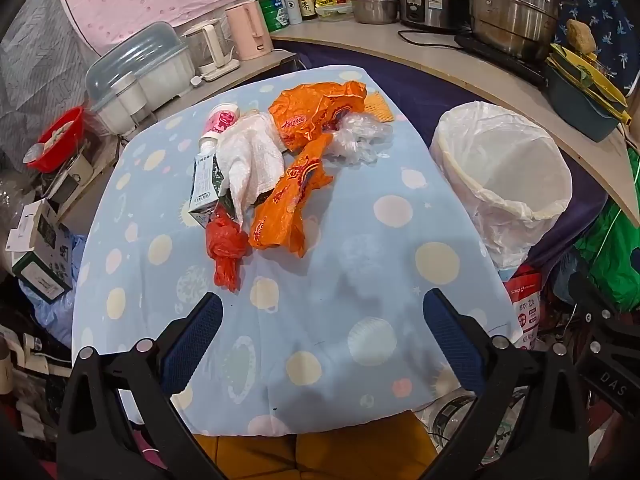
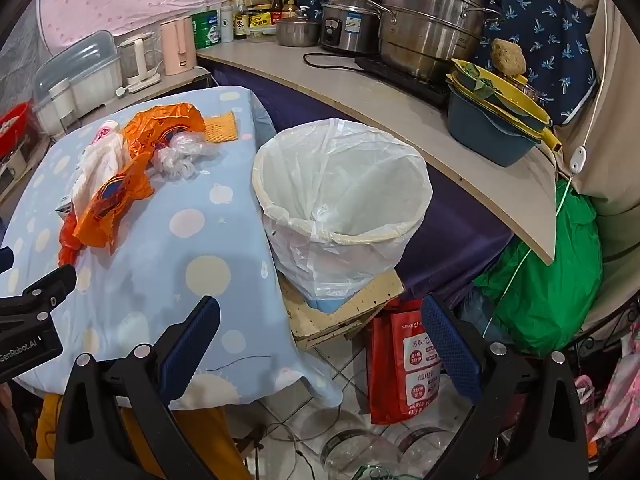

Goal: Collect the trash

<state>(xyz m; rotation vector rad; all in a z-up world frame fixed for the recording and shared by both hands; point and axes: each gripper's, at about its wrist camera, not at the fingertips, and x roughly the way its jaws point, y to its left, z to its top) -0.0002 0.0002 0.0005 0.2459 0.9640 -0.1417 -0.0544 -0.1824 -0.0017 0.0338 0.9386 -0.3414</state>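
A pile of trash lies on the blue spotted tablecloth [image 1: 340,264]: orange plastic bags [image 1: 296,196], a red bag [image 1: 226,246], white tissue [image 1: 252,160], a small carton [image 1: 206,182], a pink cup [image 1: 222,118], clear plastic wrap [image 1: 360,136] and an orange net piece [image 1: 378,106]. The bin with a white liner [image 1: 504,172] stands right of the table; it also shows in the right wrist view [image 2: 344,184]. My left gripper [image 1: 322,312] is open and empty, near the table's front edge, short of the pile. My right gripper [image 2: 320,316] is open and empty, in front of the bin.
A curved counter [image 2: 360,92] behind holds steel pots [image 2: 432,28], a blue basin with yellow dishes [image 2: 488,128], kettles and bottles. A red shopping bag [image 2: 404,364], a green bag [image 2: 552,280] and clear bottles lie on the floor by the bin. Boxes and a red basin [image 1: 58,140] stand left of the table.
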